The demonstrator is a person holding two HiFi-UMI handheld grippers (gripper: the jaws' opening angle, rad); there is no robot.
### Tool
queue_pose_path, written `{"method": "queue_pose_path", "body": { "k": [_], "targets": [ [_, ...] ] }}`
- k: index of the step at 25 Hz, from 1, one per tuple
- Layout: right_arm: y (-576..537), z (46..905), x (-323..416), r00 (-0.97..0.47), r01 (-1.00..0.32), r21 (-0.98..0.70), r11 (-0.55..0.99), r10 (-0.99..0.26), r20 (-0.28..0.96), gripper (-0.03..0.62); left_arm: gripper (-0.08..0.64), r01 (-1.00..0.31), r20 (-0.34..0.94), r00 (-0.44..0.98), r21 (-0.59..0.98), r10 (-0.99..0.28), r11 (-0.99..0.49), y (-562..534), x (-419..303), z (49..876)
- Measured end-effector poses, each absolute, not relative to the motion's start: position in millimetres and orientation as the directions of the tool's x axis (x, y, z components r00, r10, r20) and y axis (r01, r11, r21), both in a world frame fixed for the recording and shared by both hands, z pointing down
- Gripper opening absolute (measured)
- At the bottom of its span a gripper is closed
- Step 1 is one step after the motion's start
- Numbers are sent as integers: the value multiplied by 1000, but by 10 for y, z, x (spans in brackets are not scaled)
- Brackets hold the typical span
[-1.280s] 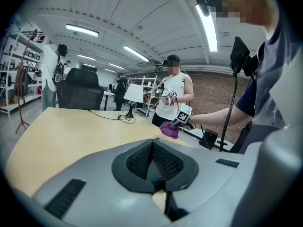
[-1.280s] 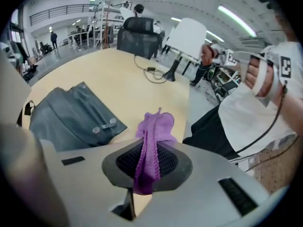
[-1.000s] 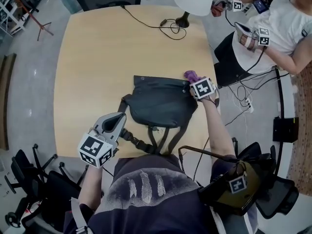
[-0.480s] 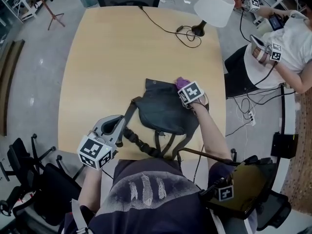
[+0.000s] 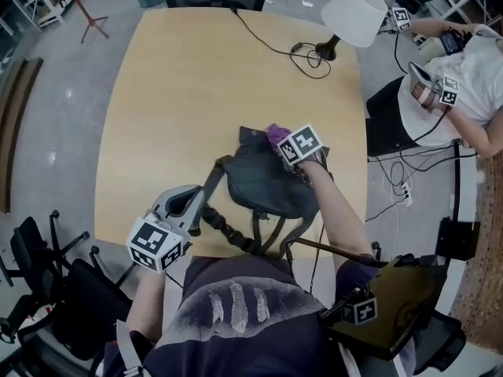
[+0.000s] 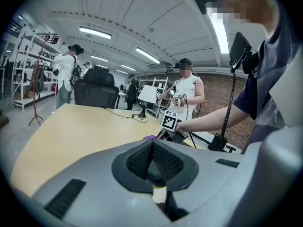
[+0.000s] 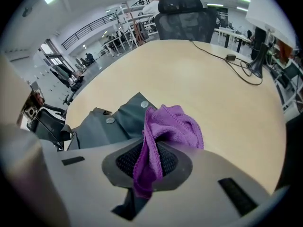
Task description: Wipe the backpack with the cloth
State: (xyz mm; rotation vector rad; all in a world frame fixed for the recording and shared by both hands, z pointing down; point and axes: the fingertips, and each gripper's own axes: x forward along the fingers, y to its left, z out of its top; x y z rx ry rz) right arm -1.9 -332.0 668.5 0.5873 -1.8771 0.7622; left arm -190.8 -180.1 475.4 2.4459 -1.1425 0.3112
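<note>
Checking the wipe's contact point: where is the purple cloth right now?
The purple cloth is clamped in the right gripper, at the backpack's far edge, right of the table's centre in the head view.

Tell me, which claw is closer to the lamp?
Right. The right claw, pinching the cloth on the backpack, is partway toward the lamp. The left claw grips the strap at the near edge of the table, farther off.

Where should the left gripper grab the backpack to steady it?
Probably the shoulder strap trailing off the backpack toward the left gripper: thin, flat, loose from the body. Come from the near-left side; the right gripper holds the cloth at the far edge.
</note>
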Motion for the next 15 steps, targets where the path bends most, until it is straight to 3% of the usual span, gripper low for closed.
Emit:
{"method": "queue_pose_path", "body": {
  "k": [15],
  "targets": [
    [-3208, 6669, -1028, -493, -563, -338, 754, 22, 870, 29, 9, -795, 380, 607, 276, -698, -540, -1835, -2101, 4763]
  ]
}}
